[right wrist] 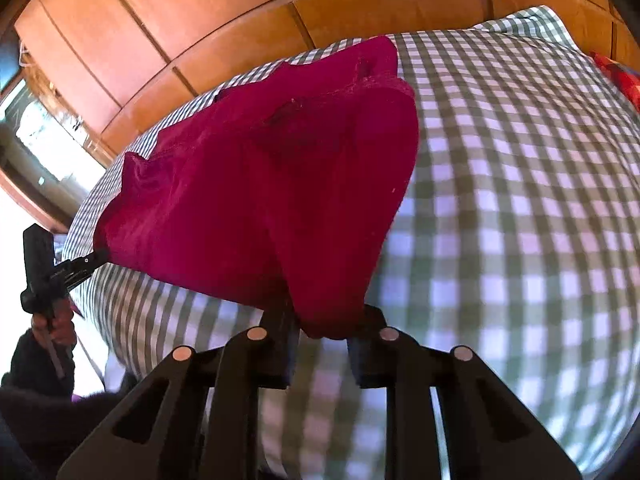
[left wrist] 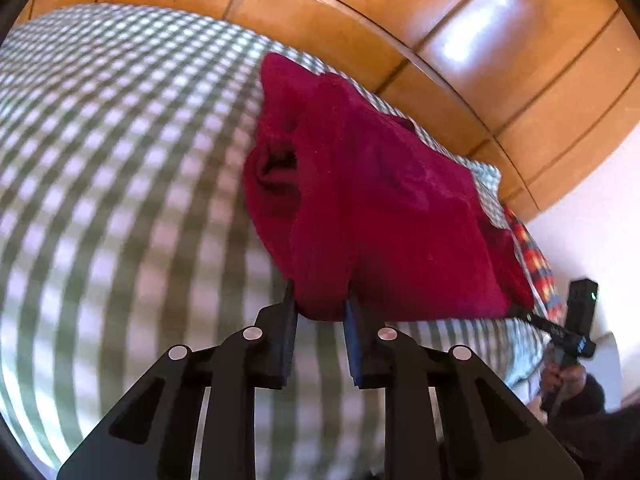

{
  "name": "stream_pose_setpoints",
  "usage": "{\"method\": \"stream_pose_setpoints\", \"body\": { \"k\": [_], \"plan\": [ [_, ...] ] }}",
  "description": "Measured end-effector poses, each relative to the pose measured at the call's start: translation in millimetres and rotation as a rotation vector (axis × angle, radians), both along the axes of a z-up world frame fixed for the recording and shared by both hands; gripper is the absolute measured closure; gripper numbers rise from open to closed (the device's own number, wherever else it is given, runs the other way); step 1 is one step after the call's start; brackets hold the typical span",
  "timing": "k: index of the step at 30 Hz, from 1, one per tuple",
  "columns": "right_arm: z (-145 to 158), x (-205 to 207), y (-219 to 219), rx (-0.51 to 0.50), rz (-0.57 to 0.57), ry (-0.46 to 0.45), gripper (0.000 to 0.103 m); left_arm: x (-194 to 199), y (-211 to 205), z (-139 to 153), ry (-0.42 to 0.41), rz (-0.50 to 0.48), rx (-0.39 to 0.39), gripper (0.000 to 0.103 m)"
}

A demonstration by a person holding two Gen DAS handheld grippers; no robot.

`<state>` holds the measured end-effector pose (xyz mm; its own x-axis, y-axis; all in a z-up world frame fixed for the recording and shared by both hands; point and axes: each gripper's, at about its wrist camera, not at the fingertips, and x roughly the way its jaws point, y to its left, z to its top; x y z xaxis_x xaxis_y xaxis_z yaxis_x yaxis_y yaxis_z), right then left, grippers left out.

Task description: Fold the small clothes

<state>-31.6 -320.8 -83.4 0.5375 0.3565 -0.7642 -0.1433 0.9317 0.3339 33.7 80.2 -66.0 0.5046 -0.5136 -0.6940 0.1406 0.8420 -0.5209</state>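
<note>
Left gripper (left wrist: 320, 300) and right gripper (right wrist: 326, 320) each clamped on a bunched corner of the soft crimson garment (left wrist: 372, 184). Garment stretched between them, sagging in folds over the green-checked sheet (left wrist: 120, 180), wood panelling (left wrist: 500, 60) at 12 o'clock.

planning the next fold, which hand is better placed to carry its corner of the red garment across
Neither clearly, a slight lean to right. Both tools, left and right, are shut on the red garment. The right has open checked sheet beside it; the left sits nearer the bed's edge.
</note>
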Motion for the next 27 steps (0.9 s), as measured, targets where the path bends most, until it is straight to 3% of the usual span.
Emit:
{"method": "stream_pose_setpoints", "body": {
  "k": [6, 8, 9, 10, 13, 16, 22, 23, 25, 27],
  "plan": [
    [-9.2, -45.7, -13.1, -0.052, 0.081, 0.083, 0.084, -61.2, -6.5, -8.7, 0.059, -0.034, -0.047, 0.079],
    [-7.3, -52.3, -13.8, -0.049, 0.086, 0.087, 0.081, -68.5, -0.4, 1.1, 0.059, -0.009, -0.088, 0.072],
    [-5.1, -52.5, -18.1, -0.029, 0.072, 0.085, 0.072, -68.3, 2.9, 8.1, 0.039, 0.004, -0.1, 0.06],
    [-2.6, -50.3, -24.1, -0.005, 0.047, 0.075, 0.065, -67.0, 6.2, 15.1, 0.014, 0.021, -0.112, 0.045],
    [8.8, -37.2, -42.8, 0.034, -0.046, 0.024, 0.045, -46.1, 12.5, 28.5, -0.027, 0.072, -0.122, 0.037],
    [11.6, -17.3, -54.3, 0.038, -0.109, -0.01, 0.041, -17.4, 6.5, 30.2, -0.036, 0.078, -0.089, 0.037],
    [5.6, 24.9, -65.8, 0.09, -0.188, -0.006, 0.045, 27.8, -16.3, 17.8, -0.019, 0.047, -0.043, 0.034],
    [4.5, 29.7, -62.4, 0.084, -0.177, 0.0, 0.049, 33.5, -22.1, 14.7, -0.012, 0.025, -0.059, 0.034],
    [8.8, 30.6, -51.2, 0.034, -0.152, -0.007, 0.08, 36.9, -31.0, 13.9, -0.015, -0.011, -0.058, 0.078],
    [19.9, 22.7, -40.1, -0.007, -0.128, -0.044, 0.093, 30.7, -36.4, 20.2, -0.063, -0.017, -0.02, 0.09]
  ]
}}
